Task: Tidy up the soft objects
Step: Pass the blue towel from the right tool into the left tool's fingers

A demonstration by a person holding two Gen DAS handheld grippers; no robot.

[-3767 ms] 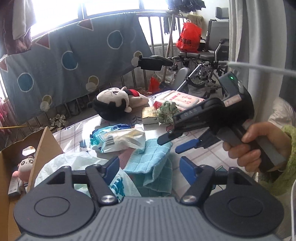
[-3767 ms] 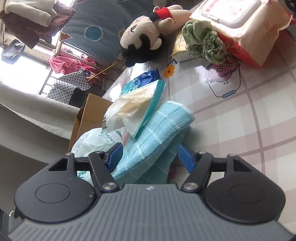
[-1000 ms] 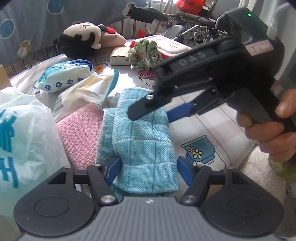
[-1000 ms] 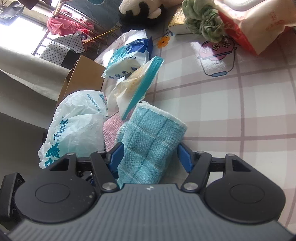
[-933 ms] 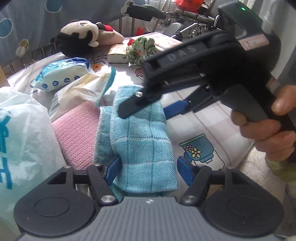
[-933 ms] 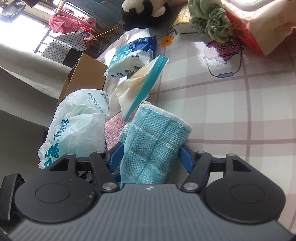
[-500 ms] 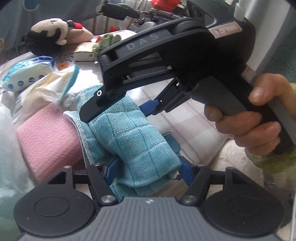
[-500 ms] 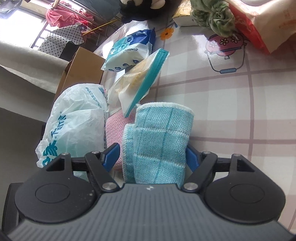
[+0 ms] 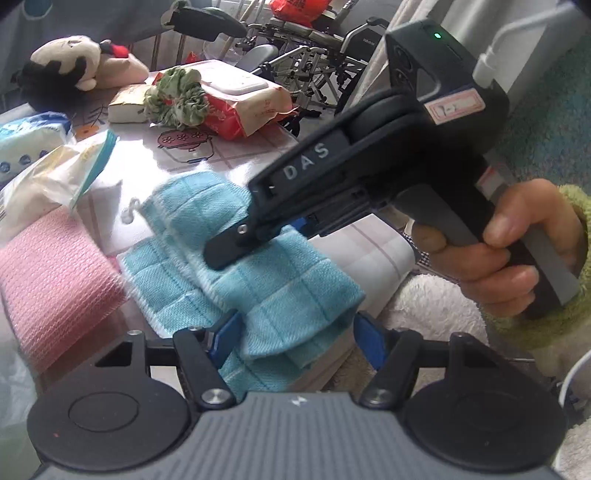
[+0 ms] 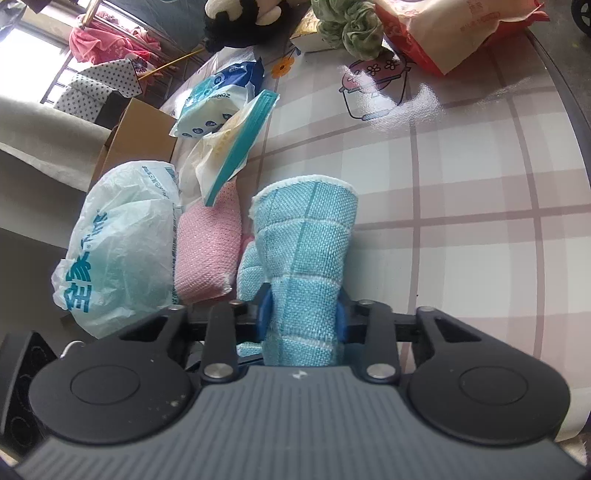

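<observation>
One blue cloth (image 10: 303,266) lies folded at the near edge of the table (image 10: 480,206), lower centre of both views. The right gripper (image 10: 303,314) is pinched on it, its blue pads pressing the fabric from both sides; its jaws have just been closing, whereas half a second ago they stood wide around the cloth. The fold between them now stands up narrower and taller than before. The left gripper (image 9: 293,334) straddles the cloth's near end with its jaws apart, much as a second ago; whether the pads touch the fabric I cannot tell.

One pink cloth (image 10: 207,251) lies just left of the blue one, touching it. Left again sits one white plastic bag (image 10: 118,243) with teal print. Two tissue packs are above them: a teal-edged pack (image 10: 236,147) and a blue-and-white pack (image 10: 218,103). Farther up lie one green scrunchie (image 10: 347,26), one wet-wipes pack (image 10: 454,29) and one plush doll (image 9: 77,74).

Only the left wrist view shows the hand (image 9: 509,251) gripping the right tool's handle, and a wheelchair (image 9: 317,40) beyond the table. Only the right wrist view shows the cardboard box (image 10: 136,140) at upper left.
</observation>
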